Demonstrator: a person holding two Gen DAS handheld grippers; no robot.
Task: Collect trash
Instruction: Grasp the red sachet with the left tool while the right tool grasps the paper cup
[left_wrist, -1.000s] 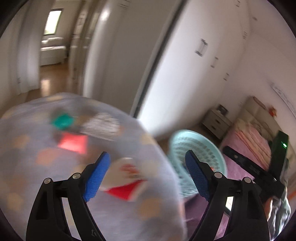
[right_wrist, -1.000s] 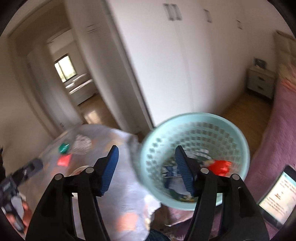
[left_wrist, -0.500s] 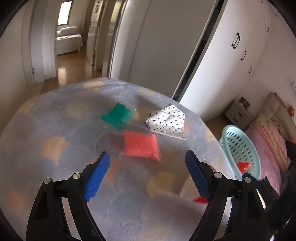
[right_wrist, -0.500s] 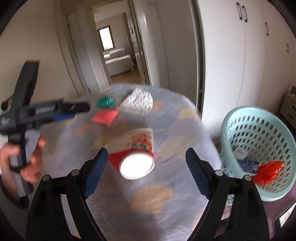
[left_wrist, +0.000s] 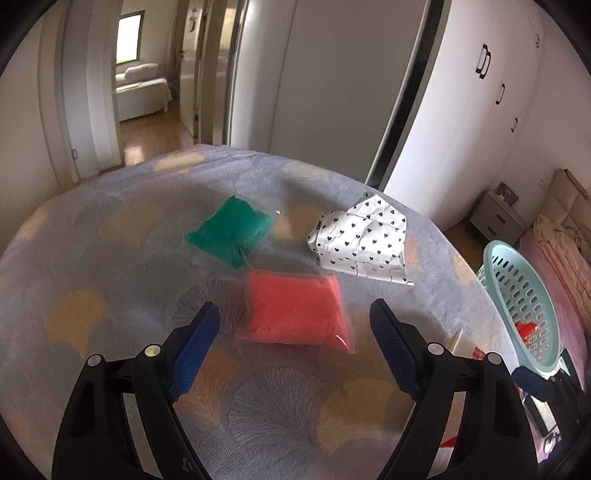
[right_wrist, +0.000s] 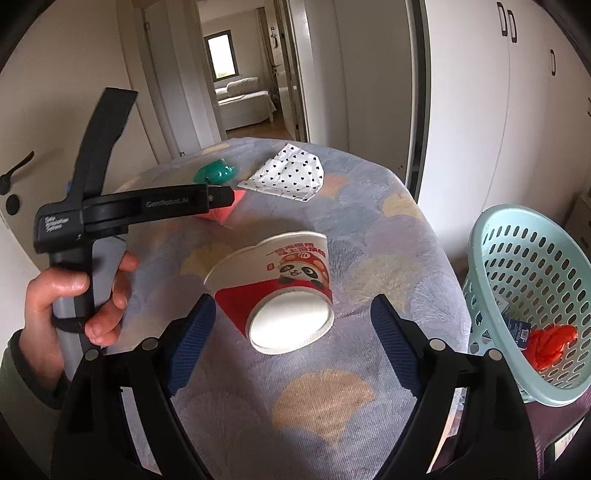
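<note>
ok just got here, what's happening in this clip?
A person is clearing trash off a table with a handheld gripper in each hand. Both are open and empty. The left gripper is lined up on a red pouch; the right gripper frames a tipped paper cup. A green pouch and heart-print wrapper also wait on the table. The teal basket beside it already holds some trash.

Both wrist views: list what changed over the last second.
Both grippers swung from the basket back over the table: left gripper toward the red packet, right gripper toward the paper cup. Nothing grasped; both stay open. Trash on the table unmoved.
</note>
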